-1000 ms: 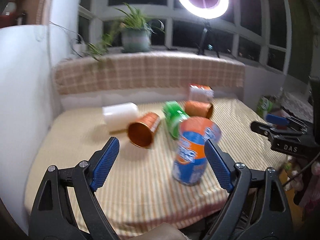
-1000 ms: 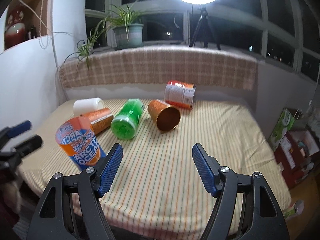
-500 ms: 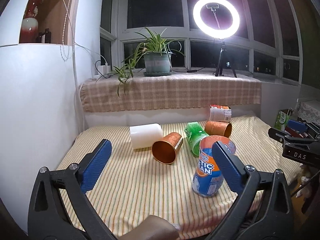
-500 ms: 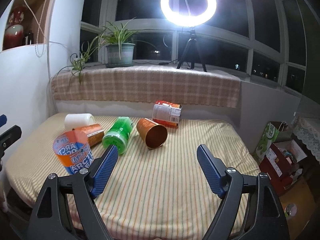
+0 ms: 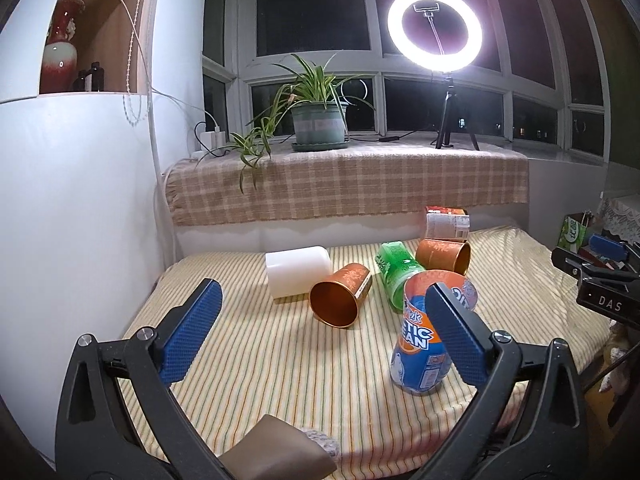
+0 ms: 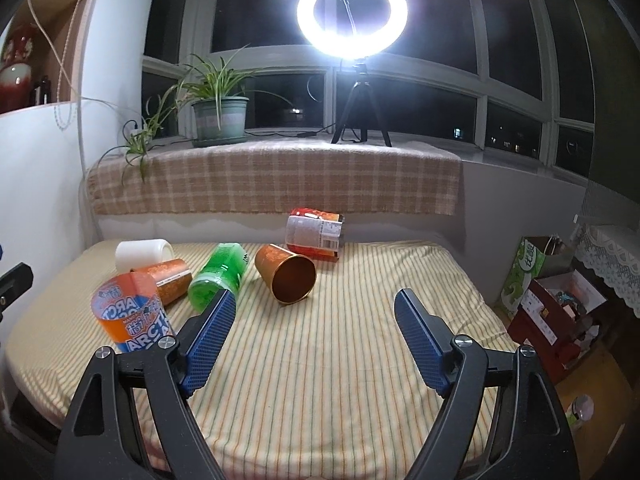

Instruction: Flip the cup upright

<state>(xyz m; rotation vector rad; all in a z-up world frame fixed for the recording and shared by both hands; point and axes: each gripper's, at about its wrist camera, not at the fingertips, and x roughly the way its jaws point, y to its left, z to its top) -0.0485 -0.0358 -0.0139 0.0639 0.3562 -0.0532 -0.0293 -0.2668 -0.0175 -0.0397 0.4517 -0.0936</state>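
An orange-and-blue "Arctic Ocean" cup (image 5: 420, 344) stands upright on the striped bed, just behind my left gripper's right finger; it also shows in the right wrist view (image 6: 128, 312) at the left. My left gripper (image 5: 320, 340) is open and empty. My right gripper (image 6: 312, 340) is open and empty over the bed's front. Lying on their sides are a copper cup (image 5: 340, 300), a second copper cup (image 6: 286, 278), a green cup (image 6: 218, 278), a white cup (image 5: 298, 276) and a red-labelled cup (image 6: 316, 236).
The striped bed (image 6: 340, 380) meets a white wall (image 5: 80, 220) at the left. A plaid-covered sill (image 6: 276, 176) carries a potted plant (image 6: 218, 120) and a ring light (image 6: 352, 16). Boxes and clutter (image 6: 560, 312) stand on the floor to the right.
Both grippers have drawn back and risen, so more of the room shows. The orange-and-blue cup was tilted one second ago and now stands upright, free of the left fingers.
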